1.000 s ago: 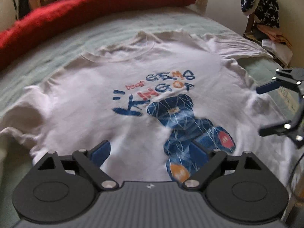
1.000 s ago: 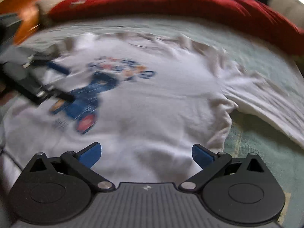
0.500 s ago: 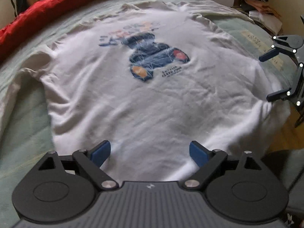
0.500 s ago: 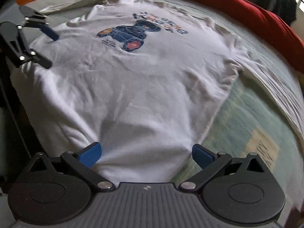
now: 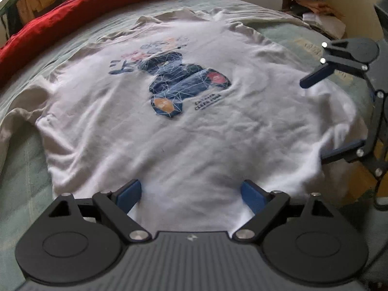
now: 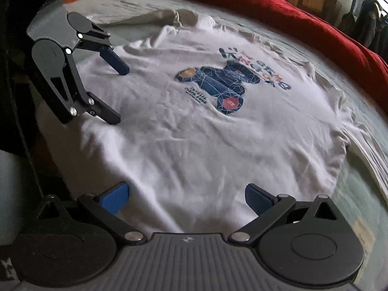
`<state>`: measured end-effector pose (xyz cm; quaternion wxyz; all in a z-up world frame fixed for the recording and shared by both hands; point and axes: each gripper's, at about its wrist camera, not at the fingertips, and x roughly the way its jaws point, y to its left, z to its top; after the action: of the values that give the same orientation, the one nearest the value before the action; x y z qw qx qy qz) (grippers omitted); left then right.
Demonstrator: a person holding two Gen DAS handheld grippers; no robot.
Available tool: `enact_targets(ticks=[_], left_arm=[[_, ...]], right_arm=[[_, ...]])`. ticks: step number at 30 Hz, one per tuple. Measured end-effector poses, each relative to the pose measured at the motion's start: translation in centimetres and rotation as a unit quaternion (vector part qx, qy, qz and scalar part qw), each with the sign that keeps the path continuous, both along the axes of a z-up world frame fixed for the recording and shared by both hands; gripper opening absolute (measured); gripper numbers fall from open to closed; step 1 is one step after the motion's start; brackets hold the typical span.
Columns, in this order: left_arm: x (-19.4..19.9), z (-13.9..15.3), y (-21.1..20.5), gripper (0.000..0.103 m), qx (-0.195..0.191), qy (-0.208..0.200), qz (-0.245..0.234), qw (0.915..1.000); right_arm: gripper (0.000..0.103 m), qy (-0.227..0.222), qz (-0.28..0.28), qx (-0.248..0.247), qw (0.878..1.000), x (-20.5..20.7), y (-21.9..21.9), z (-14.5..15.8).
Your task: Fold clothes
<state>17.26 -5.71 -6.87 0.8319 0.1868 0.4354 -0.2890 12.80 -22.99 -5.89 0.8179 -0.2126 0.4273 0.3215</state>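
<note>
A white T-shirt (image 5: 194, 133) with a blue bear print lies face up on the bed, collar far from me and sleeves spread. My left gripper (image 5: 190, 191) is open at the near hem, with cloth lying between its blue pads. My right gripper (image 6: 185, 197) is also open at the hem, over the shirt's other lower corner. From the left wrist camera the right gripper (image 5: 315, 118) shows at the right edge, open above the cloth. The right wrist camera has the left gripper (image 6: 119, 95) at the left, open too. The same T-shirt (image 6: 194, 140) fills that view.
A pale green sheet (image 5: 21, 181) covers the bed. A red blanket (image 5: 97, 7) runs along the far side, and the red blanket (image 6: 291, 7) shows from the other side too. A pile of clothes (image 5: 322, 21) sits at the back right. Wooden floor (image 5: 359, 179) shows past the bed's near edge.
Both grippers have drawn back from over the shirt's chest to its hem, and both stayed open. The shirt has not moved.
</note>
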Motion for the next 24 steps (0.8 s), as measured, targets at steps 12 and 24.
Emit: enact_targets(ticks=[12,24], left_arm=[[0.7,2.7,-0.4,0.089,0.002,-0.042,-0.058,0.9974],[4.5,2.1,-0.4,0.088,0.021,-0.072,-0.082,0.9938]], right_arm=[[0.103,-0.021,-0.002,0.036,0.999,3.0,0.1,1.9],[0.103,-0.047,-0.021,0.018,0.998,8.3,0.8,0.0]])
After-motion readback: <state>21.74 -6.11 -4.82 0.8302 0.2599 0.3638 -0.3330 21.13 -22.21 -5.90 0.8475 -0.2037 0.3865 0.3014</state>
